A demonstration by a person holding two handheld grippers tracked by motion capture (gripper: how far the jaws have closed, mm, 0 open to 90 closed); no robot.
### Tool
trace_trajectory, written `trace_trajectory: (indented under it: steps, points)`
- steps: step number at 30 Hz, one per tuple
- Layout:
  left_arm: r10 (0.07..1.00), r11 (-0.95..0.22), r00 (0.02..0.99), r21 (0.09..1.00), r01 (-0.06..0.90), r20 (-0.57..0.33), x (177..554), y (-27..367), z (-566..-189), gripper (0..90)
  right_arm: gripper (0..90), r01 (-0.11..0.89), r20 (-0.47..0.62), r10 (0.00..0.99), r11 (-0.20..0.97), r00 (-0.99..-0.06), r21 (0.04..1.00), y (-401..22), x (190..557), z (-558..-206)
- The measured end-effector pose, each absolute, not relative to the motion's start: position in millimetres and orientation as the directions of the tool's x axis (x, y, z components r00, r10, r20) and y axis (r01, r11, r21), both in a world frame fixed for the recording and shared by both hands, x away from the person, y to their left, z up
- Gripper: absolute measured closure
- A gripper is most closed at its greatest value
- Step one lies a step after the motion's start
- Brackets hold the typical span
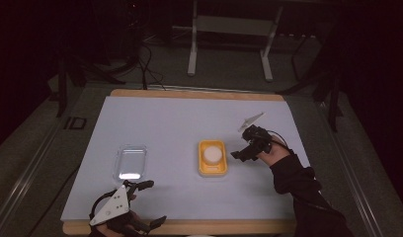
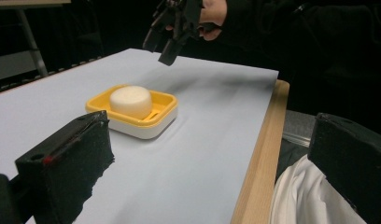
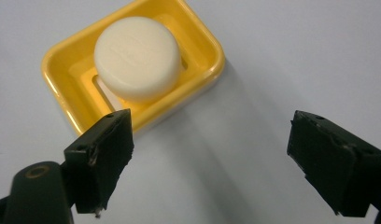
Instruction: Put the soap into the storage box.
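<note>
A round white soap bar (image 1: 212,153) (image 2: 130,101) (image 3: 137,56) lies in a yellow soap dish (image 1: 213,170) (image 2: 163,103) (image 3: 58,79) near the middle of the white mat. My right gripper (image 1: 241,154) (image 2: 166,50) (image 3: 216,154) hovers just right of the dish, jaws open and empty, pointing down toward it. My left gripper (image 1: 150,203) (image 2: 212,154) rests at the front edge of the table, jaws wide open with nothing between them.
A clear plastic lid or tray (image 1: 131,161) lies on the mat left of the dish. The white mat (image 1: 189,118) covers a wooden table (image 1: 283,226). A metal stand (image 1: 229,29) is on the floor beyond the far edge.
</note>
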State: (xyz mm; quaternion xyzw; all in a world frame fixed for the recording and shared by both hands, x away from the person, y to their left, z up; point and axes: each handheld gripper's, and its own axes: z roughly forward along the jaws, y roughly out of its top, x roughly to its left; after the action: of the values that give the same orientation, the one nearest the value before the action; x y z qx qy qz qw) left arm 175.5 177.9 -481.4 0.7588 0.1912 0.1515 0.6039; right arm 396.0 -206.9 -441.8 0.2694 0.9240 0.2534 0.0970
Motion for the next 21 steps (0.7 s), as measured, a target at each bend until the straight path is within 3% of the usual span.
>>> trace_trajectory:
  steps: [21]
  points:
    - [0.472,-0.200,0.881,0.974,0.110,-0.002,176,178,-481,0.1,14.1,0.521,-0.017,0.702,0.545,-0.712,0.656,-250,355,-452]
